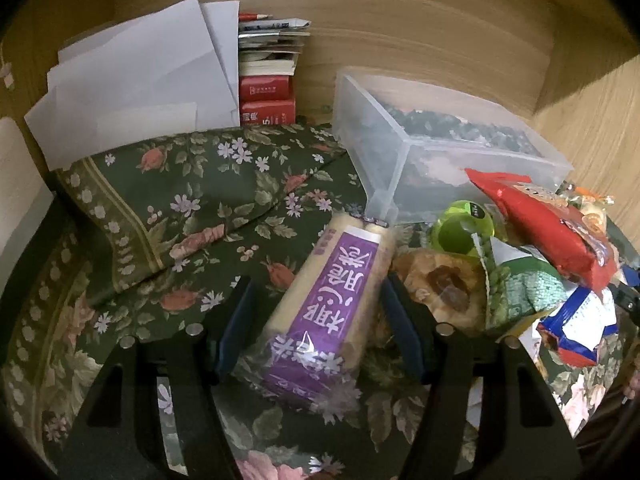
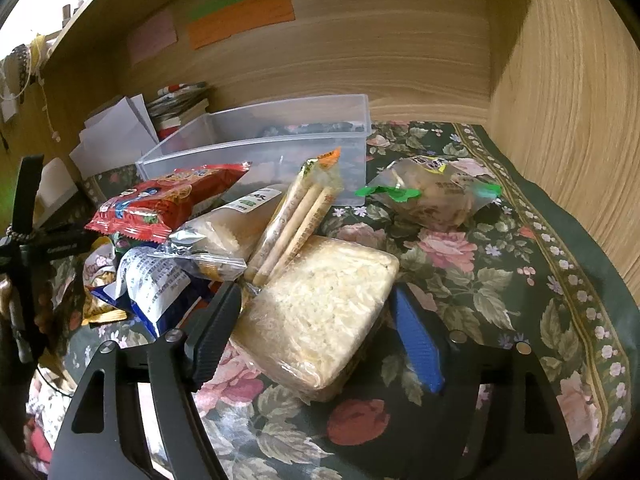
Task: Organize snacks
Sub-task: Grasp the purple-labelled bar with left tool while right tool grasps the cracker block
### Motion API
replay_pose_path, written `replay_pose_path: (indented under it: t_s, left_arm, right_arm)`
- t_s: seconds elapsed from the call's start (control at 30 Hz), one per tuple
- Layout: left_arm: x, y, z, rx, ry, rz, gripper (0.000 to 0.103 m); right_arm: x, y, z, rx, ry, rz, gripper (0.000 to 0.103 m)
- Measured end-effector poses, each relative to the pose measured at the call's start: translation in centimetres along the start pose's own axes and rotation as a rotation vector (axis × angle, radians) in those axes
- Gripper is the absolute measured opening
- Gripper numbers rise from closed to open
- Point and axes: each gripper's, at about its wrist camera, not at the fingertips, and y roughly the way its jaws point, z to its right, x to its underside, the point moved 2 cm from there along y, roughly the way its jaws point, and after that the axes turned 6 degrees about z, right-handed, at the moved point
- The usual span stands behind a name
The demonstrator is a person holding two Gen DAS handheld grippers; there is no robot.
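Tongs on my left (image 1: 316, 316) sit open around the purple snack pack (image 1: 324, 308); right tongs (image 2: 316, 320) sit open around the rice cake block (image 2: 320, 312).

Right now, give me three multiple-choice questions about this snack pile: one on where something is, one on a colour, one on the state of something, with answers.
1. Where does the clear plastic bin stand?
A. Behind the snack pile, near the wooden back wall
B. On top of the stacked books
C. Under the cloth

2. What colour is the label on the long packet between the left gripper's fingers?
A. Orange
B. Purple
C. Grey

3. How does the pale rice cake block lie?
A. Inside the bin
B. Under the red packet
C. On the floral cloth, between the right gripper's open jaws

Answers: 1 A, the bin sits beyond the pile; 2 B, purple band with white characters; 3 C, a gap shows beside the blue pad.
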Motion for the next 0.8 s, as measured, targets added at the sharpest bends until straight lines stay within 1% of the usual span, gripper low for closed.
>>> replay_pose_path:
  t_s: [0.1, 0.17, 0.23, 0.3, 0.4, 0.5, 0.57, 0.67, 0.8]
  left_arm:
    - [0.4, -0.3, -0.1, 0.002, 0.002, -0.003, 0.057]
    - [0.8, -0.8, 0.0, 0.001, 0.001, 0.004, 0.05]
    - [1.2, -1.4, 0.3, -0.008, 0.01, 0.006, 0.045]
    - [1.5, -1.8, 0.4, -0.018, 0.015, 0.009, 0.045]
    - [2.1, -2.8, 0.6, -0.014, 0.013, 0.007, 0.045]
    - [2.2, -3.3, 0.9, -0.04, 0.026, 0.007, 0.046]
    - [2.0, -3.1, 0.9, -0.042, 0.03, 0.005, 0.049]
    - [1.8, -2.5, 0.8, -0.041, 0.032, -0.005, 0.049]
    - [1.2, -1.2, 0.3, -0.039, 0.03, -0.015, 0.053]
  right_arm:
    - [-0.1, -0.4, 0.5, 0.022, -0.007, -0.001, 0.073]
    - [-0.2, -0.7, 1.0, 0.038, -0.012, -0.003, 0.073]
    - [-0.2, -0.9, 1.3, 0.053, -0.011, -0.003, 0.073]
    - [-0.3, -1.1, 1.6, 0.073, -0.014, 0.0, 0.073]
    - [-0.5, -1.3, 1.9, 0.104, -0.015, 0.005, 0.073]
    - [-0.7, -1.1, 2.2, 0.103, -0.008, 0.003, 0.073]
    - [-0.8, -0.9, 1.9, 0.094, -0.013, 0.002, 0.073]
    - [-0.9, -0.5, 1.4, 0.08, -0.026, -0.002, 0.073]
    - [-0.6, 0.2, 1.1, 0.087, -0.038, -0.022, 0.073]
